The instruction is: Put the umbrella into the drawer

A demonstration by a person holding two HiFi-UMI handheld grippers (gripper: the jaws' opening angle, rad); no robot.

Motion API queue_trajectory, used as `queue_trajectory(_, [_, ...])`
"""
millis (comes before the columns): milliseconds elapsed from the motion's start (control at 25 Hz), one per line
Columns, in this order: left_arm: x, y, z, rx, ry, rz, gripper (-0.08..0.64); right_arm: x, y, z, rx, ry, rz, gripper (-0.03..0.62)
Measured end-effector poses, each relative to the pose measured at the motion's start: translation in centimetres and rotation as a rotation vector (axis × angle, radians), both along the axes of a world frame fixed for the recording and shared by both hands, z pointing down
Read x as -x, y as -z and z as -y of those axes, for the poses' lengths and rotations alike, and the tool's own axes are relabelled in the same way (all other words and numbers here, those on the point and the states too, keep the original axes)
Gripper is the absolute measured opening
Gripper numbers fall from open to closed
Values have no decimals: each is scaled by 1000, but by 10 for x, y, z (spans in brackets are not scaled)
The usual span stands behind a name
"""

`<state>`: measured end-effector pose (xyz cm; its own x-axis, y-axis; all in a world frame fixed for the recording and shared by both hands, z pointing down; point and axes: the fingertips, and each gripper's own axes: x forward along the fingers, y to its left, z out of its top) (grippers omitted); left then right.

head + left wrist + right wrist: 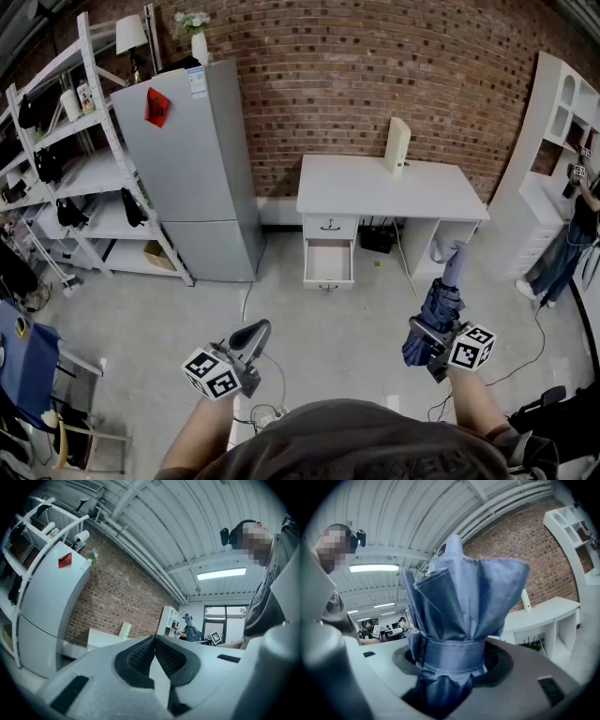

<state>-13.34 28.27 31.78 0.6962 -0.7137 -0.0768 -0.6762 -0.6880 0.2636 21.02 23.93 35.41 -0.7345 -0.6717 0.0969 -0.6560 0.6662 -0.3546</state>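
The umbrella (429, 323) is slate blue. The desk (375, 187) and its drawer (328, 261) are white, against a red-brown brick wall (375, 56). The fridge (187, 169) is grey with a red tag (157, 106). The left claw (154, 654) and right claw (452, 660) are grey, with black pads (138, 657) and black-and-white squared cubes (212, 372).

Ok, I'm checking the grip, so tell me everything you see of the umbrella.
The umbrella is folded, of blue-grey cloth in bunched pleats, bound by a strap of the same cloth. The right hand-held gripper is clamped on it at that strap. It is held clear of the floor, its paler end pointing towards the desk.
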Motion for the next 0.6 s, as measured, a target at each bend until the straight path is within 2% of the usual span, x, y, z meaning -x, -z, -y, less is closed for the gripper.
queue_trajectory(600, [-37, 8, -6, -1, 17, 8, -2, -33, 6, -3, -10, 30, -5, 249])
